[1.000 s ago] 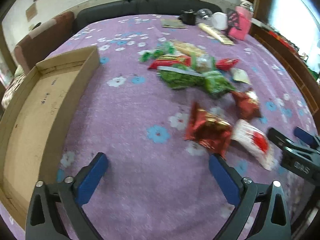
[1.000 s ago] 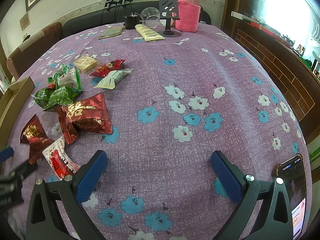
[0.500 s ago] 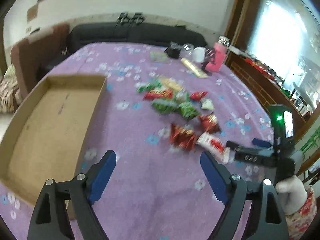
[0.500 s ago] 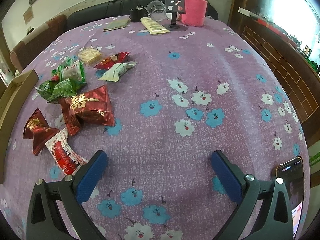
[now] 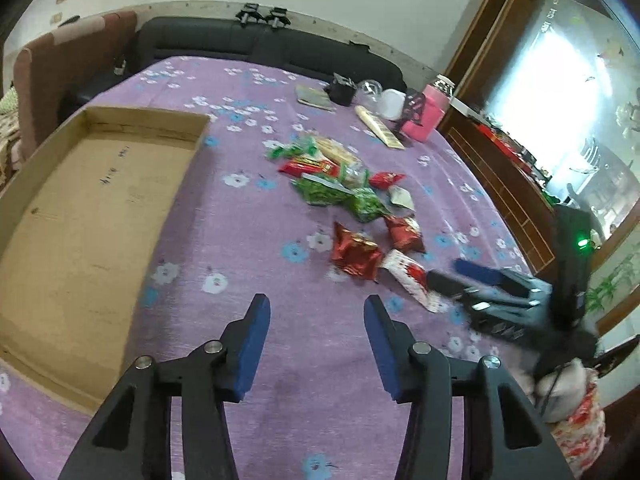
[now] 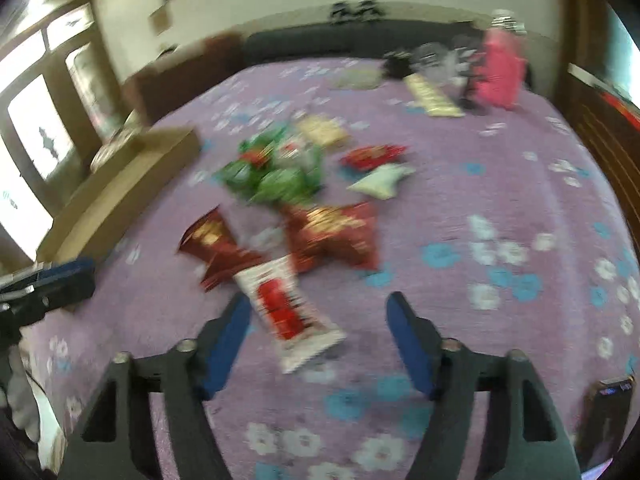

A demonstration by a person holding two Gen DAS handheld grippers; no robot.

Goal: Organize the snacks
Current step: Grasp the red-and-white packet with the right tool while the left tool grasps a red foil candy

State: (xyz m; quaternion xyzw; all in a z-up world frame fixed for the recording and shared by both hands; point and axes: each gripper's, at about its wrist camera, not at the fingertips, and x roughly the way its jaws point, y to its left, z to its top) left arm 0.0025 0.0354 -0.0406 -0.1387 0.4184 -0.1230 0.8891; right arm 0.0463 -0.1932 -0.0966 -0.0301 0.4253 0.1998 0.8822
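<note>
Loose snack packets lie in a pile mid-table on the purple flowered cloth: green packets (image 5: pixel 340 196), a red foil packet (image 5: pixel 354 252), a dark red packet (image 5: pixel 404 232) and a white and red packet (image 5: pixel 408 276). My left gripper (image 5: pixel 316 300) hovers over bare cloth, jaws closing with nothing between them. My right gripper (image 6: pixel 318 300) hangs over the white and red packet (image 6: pixel 284 308). That packet lies between its closing jaws, nearer the left finger, and the pads do not press on it. The view is blurred. A shallow cardboard box (image 5: pixel 80 216) stands empty at the left.
At the far end stand a pink-sleeved jar (image 5: pixel 426 112), a clear cup (image 5: pixel 370 90) and a long cream packet (image 5: pixel 380 128). A phone (image 6: pixel 608 404) lies near the right front edge. A black sofa (image 5: pixel 260 44) runs behind the table, wooden panelling along the right.
Both grippers' jaws have narrowed. The right gripper swung left to the snacks, and the white and red packet now lies between its fingers. The left gripper drew back and up, showing the whole box.
</note>
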